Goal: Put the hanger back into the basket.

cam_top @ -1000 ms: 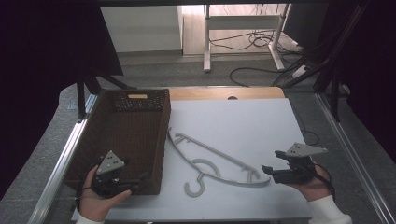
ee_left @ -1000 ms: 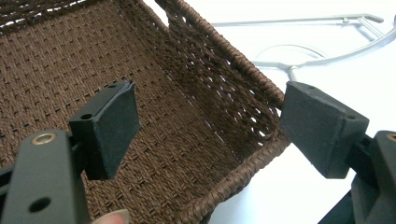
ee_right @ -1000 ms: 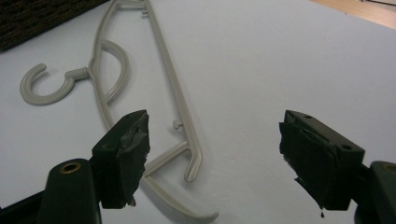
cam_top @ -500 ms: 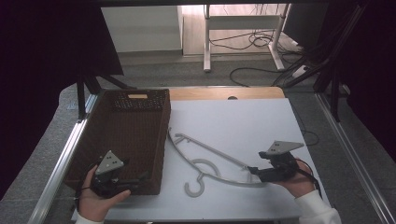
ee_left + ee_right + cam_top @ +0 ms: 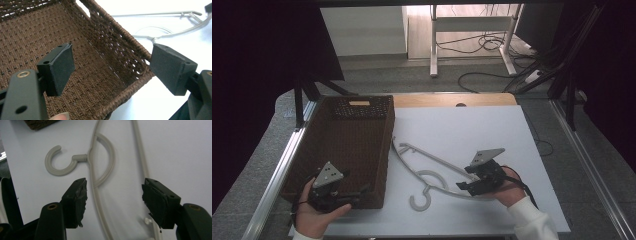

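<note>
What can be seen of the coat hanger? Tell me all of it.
The coat hanger looks like pale grey-white moulded plastic. It lies flat on the white table, just right of the brown wicker basket; whether they touch is unclear. It has an open round hook on a short neck, a curved loop below it, thin arms and a straight bar. The right gripper straddles its arm and bar; the jaws have just been closing, pads not yet pressing.

Bright glare-washed tabletop, dark surroundings, soft blur up close.
</note>
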A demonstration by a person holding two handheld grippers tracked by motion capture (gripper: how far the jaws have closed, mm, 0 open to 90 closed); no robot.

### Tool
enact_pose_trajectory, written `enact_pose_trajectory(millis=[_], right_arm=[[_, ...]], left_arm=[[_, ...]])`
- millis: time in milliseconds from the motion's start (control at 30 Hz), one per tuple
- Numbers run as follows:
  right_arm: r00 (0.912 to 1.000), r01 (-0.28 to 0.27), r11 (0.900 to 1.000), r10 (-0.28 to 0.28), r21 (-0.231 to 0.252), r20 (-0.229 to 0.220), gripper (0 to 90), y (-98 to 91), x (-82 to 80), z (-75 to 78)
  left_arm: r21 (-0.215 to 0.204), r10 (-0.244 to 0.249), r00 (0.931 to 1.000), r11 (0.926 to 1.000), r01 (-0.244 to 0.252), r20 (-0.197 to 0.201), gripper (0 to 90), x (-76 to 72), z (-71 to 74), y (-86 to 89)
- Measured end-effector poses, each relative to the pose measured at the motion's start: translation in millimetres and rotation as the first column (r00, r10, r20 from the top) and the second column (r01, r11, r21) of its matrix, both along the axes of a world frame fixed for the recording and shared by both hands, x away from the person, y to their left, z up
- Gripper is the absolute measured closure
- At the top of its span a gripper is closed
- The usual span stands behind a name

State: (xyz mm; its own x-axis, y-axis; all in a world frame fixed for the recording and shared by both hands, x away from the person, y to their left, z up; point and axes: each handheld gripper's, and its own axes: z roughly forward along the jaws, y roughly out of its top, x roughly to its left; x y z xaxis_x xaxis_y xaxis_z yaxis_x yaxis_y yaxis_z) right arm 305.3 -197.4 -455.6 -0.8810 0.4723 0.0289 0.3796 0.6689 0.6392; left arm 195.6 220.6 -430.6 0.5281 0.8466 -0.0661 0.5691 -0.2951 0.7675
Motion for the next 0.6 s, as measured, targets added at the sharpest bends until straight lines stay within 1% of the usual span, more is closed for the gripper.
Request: enact_pose_trajectory(millis=[33, 167, 200, 300, 367, 400, 467, 500, 533, 567, 600], right_arm=[[0.9999, -0.010, 0.9998, 0.010, -0.019, -0.006, 38.0, 6.7, 1.1, -4.4], [0.9993, -0.033, 0.9980, 0.033, -0.054, -0.018, 41.2, 19.6, 3.2, -13.2], [0.9993, -0.033, 0.9980, 0.033, -0.054, -0.018, 41.2, 19.6, 3.2, -13.2], [0.9983, -0.049, 0.9955, 0.046, -0.082, -0.036, 44.3, 28.6, 4.2, -18.3], [0.9976, -0.061, 0.9935, 0.058, -0.096, -0.039, 46.7, 33.3, 5.2, -21.3], [0.9969, -0.066, 0.9919, 0.061, -0.109, -0.050, 47.7, 35.8, 5.3, -23.1], [0.9961, -0.071, 0.9890, 0.063, -0.130, -0.062, 49.7, 38.0, 4.8, -25.9], [0.9947, -0.077, 0.9860, 0.066, -0.148, -0.078, 52.1, 39.5, 4.1, -29.1], [0.9947, -0.077, 0.9860, 0.066, -0.148, -0.078, 52.1, 39.5, 4.1, -29.1], [0.9939, -0.080, 0.9831, 0.066, -0.165, -0.088, 54.8, 40.7, 4.0, -32.7], [0.9937, -0.077, 0.9824, 0.061, -0.170, -0.093, 55.9, 41.1, 3.8, -33.7]], left_arm=[[-0.002, 0.000, 1.0000, 1.0000, 0.000, 0.000, 19.6, 0.1, -0.1, 0.0], [-0.003, 0.000, 1.0000, 1.0000, 0.000, -0.004, 19.6, 0.8, -1.2, 1.2], [-0.004, 0.000, 1.0000, 1.0000, 0.000, -0.005, 19.6, 0.8, -1.2, 1.4], [-0.005, -0.001, 1.0000, 1.0000, 0.001, -0.004, 19.6, 0.8, -0.9, 1.2], [-0.005, -0.004, 1.0000, 1.0000, 0.004, -0.004, 19.6, 1.3, -1.2, 0.2], [-0.003, -0.005, 1.0000, 1.0000, 0.005, -0.005, 19.6, 1.5, -1.3, 0.0], [-0.005, -0.007, 1.0000, 1.0000, 0.007, -0.007, 19.6, 2.0, -2.2, -1.0], [-0.003, -0.008, 0.9999, 1.0000, 0.008, -0.007, 19.6, 2.1, -2.3, -1.0], [-0.002, -0.008, 0.9999, 1.0000, 0.008, -0.008, 19.6, 2.3, -2.5, -1.1], [-0.003, -0.008, 0.9999, 1.0000, 0.008, -0.008, 19.6, 2.5, -2.5, -0.9], [-0.003, -0.007, 0.9999, 1.0000, 0.007, -0.007, 19.6, 2.4, -2.6, -0.8]])
